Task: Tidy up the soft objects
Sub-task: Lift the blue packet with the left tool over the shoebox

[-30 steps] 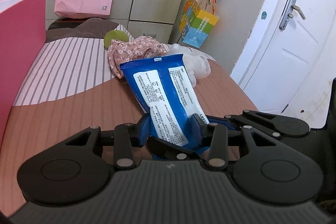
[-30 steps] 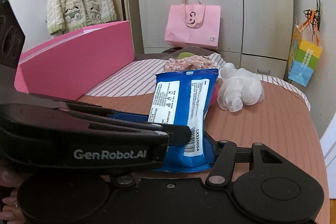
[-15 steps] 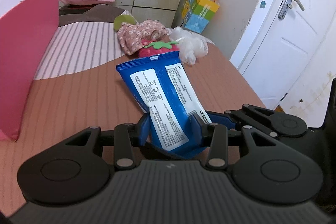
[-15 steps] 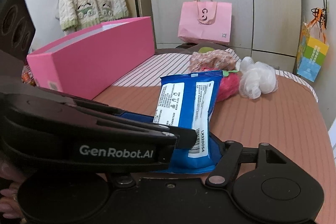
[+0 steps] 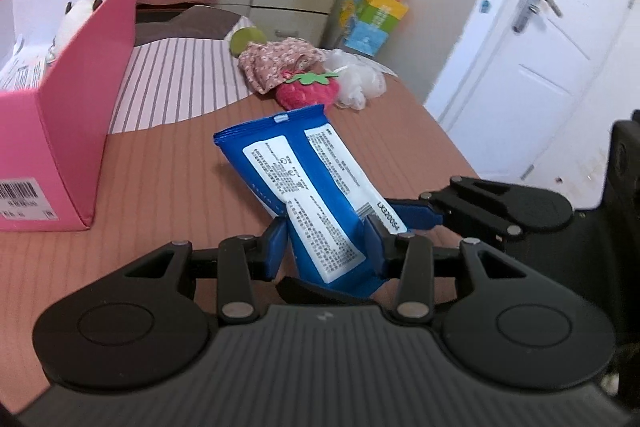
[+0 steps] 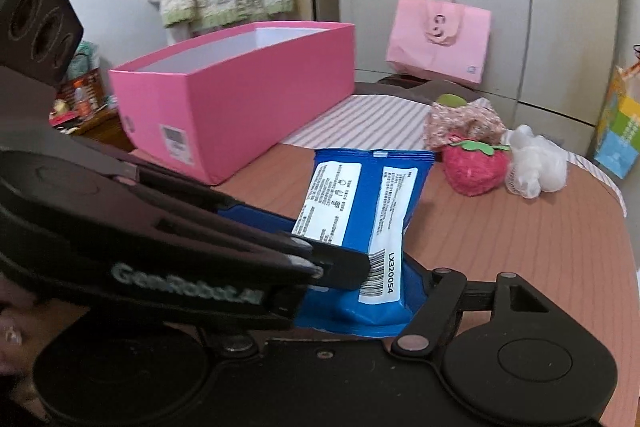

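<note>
The blue wet-wipe pack [image 5: 308,187] stands tilted between the fingers of the left gripper [image 5: 326,245], which are clenched on its lower end; its top leans to the far left, off the bed. In the right wrist view the same pack [image 6: 360,223] rises from between the fingers of the right gripper [image 6: 362,301], with the left gripper's black body crossing in front from the left. The right gripper's right finger presses the pack's lower right edge, but its left finger is hidden behind the other tool, so whether it grips the pack cannot be told. In the left wrist view the right gripper's blue-tipped finger [image 5: 416,215] touches the pack's near right edge.

The pack's bottom seam is covered by both tools. The contents of the pink box [image 5: 60,131] at the far left are partly cut off; a white plush toy with dark ears [image 5: 76,17] and some printed packaging show inside.

The pack is glossy blue with two white printed labels, a barcode, a code along one edge, and a crimped top seam. Beyond it on the reddish-brown bedcover [image 5: 160,179] lie a plush strawberry [image 5: 306,93], a floral cloth [image 5: 280,65] and a white mesh sponge [image 5: 356,81], touching one another
</note>
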Motion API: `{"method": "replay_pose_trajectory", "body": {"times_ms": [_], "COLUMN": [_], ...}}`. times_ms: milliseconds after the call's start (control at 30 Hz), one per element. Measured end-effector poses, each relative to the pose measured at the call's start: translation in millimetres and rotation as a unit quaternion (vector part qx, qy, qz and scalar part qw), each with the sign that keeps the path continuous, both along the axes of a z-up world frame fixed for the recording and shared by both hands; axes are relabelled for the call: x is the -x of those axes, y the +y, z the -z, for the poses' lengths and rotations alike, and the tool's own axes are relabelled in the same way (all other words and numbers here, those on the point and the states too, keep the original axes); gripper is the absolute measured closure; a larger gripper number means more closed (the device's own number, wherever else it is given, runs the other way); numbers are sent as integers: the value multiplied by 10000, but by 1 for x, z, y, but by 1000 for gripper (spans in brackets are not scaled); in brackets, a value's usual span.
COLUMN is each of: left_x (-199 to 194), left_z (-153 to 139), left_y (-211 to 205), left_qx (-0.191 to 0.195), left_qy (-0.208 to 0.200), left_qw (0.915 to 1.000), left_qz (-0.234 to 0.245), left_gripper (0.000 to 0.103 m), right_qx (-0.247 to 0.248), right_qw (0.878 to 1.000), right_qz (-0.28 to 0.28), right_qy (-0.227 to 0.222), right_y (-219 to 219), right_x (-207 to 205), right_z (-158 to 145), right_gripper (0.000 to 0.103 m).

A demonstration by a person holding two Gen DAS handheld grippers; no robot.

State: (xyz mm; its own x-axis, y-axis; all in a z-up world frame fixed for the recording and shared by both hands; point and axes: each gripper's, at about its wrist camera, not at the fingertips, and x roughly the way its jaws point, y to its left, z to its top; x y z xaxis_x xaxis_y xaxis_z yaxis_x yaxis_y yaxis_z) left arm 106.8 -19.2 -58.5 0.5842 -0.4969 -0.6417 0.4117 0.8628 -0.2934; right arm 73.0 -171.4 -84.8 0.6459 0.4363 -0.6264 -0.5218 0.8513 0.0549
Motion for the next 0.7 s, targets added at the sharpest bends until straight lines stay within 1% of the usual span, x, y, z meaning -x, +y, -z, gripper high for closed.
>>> {"method": "replay_pose_trajectory", "body": {"times_ms": [133,233,400,500,567,700], "left_x": [9,19,43,57,66,76], "left_z": [-12,-22,-36,-43,-49,-66], "left_y": [11,20,39,53,62,79], "left_qx": [-23,-63,-41,-22,-39,-90], "left_qy": [34,44,124,241,203,-58], "left_qw": [9999,9999,9999,9994,9992,9981], "left_qz": [107,106,-70,-255,-353,-612], "left_gripper": [63,63,63,63,63,63], "right_qx": [-12,72,133,25,-38,-45], "right_qw": [9999,9995,9984,9973,9962,9934], "right_qz": [-143,-244,-520,-731,-866,-1129], "right_qy": [-57,-160,-189,-23,10,-223], "right_y": [5,15,32,40,47,65], "right_x": [10,20,38,46,51,58], "right_z": [-11,-20,-37,-43,-48,-62], "right_gripper": [30,32,33,33,33,33]}}
